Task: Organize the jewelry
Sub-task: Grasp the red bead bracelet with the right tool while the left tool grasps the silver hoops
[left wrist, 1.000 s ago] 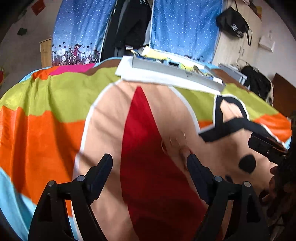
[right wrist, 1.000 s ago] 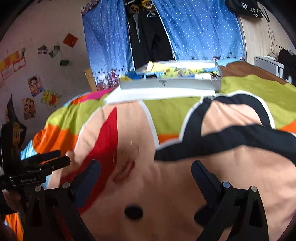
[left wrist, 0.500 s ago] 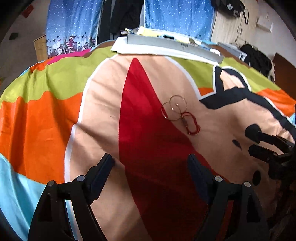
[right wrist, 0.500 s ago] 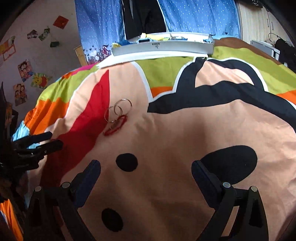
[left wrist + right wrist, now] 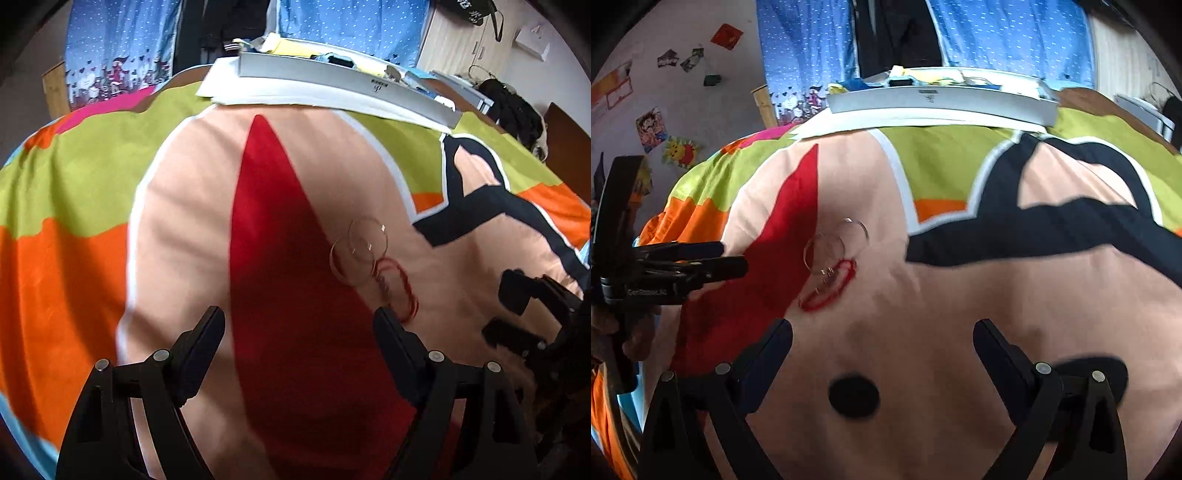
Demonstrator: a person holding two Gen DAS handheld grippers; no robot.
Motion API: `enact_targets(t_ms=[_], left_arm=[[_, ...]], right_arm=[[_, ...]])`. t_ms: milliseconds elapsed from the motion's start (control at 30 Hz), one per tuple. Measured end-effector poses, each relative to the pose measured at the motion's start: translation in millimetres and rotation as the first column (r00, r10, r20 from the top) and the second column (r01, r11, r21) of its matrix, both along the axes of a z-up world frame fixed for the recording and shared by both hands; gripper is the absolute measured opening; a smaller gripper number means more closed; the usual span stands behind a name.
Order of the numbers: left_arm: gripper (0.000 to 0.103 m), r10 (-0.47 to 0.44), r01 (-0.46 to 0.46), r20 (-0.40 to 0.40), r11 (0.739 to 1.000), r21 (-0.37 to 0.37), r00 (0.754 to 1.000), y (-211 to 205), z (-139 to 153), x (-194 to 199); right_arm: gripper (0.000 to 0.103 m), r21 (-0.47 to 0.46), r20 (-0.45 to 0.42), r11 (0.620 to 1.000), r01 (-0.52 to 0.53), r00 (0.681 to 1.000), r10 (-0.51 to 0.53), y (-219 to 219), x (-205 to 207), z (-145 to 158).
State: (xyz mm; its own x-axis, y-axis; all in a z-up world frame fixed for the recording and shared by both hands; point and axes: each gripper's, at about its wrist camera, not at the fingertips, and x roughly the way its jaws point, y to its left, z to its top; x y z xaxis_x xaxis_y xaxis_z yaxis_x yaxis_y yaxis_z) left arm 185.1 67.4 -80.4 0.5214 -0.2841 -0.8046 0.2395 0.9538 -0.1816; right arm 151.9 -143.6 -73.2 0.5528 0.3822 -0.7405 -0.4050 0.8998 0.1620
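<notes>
Bedspread (image 5: 177,229), hoops (image 5: 360,251) ahead of gaping left tool (image 5: 299,325)

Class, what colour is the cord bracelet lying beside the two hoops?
Red; the cord bracelet shows best in the right wrist view.

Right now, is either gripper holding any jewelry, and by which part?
Nothing is held. Both the left gripper and right gripper have open jaws; the hoops and red bracelet lie on the bedspread.
</notes>
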Motion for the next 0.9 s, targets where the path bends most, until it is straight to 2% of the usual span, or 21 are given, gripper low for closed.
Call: enact_targets(t_ms=[167, 333, 433, 567, 667, 767, 833, 900], left_arm=[[0.073, -0.054, 0.053, -0.017, 0.997, -0.055, 0.998, -5.7, -7.1, 25.8], [0.043, -0.07, 0.06, -0.072, 0.99, -0.129, 0.995, -3.9, -19.4, 49.1], [0.029, -0.081, 0.061, -0.107, 0.982, -0.177, 0.991, 0.4, -27.2, 61.7], [0.021, -0.11, 0.075, -0.143, 0.971, -0.229, 0.984, 0.1, -32.6, 71.5], [0.017, -0.132, 0.105, -0.158, 0.98, -0.172, 0.978, -7.6, -35.9, 75.9], [0.008, -0.126, 0.107, -0.163, 0.987, -0.119, 0.979, -9.9, -37.4, 78.6], [0.001, -0.113, 0.098, -0.167, 0.991, -0.096, 0.979, -6.6, -37.7, 79.8], [0.001, -0.109, 0.096, -0.167, 0.992, -0.085, 0.98, -4.3, -37.3, 78.5]], right_arm=[[0.075, -0.005, -0.016, 0.998, -0.056, 0.998, 0.056, 18.6, 23.7, -5.5], [0.052, -0.04, -0.029, 0.992, -0.124, 0.992, 0.123, 37.2, 37.0, -13.7], [0.044, -0.073, -0.033, 0.984, -0.161, 0.987, 0.158, 46.9, 41.3, -19.2], [0.041, -0.102, -0.059, 0.981, -0.163, 0.986, 0.158, 51.4, 49.2, -27.9], [0.041, -0.131, -0.086, 0.977, -0.169, 0.983, 0.159, 56.1, 53.4, -34.5], [0.04, -0.191, -0.095, 0.964, -0.183, 0.981, 0.167, 63.9, 54.9, -40.3], [0.036, -0.236, -0.088, 0.954, -0.186, 0.982, 0.17, 68.7, 54.1, -43.0], [0.028, -0.275, -0.079, 0.944, -0.181, 0.983, 0.166, 71.9, 53.0, -44.1]])
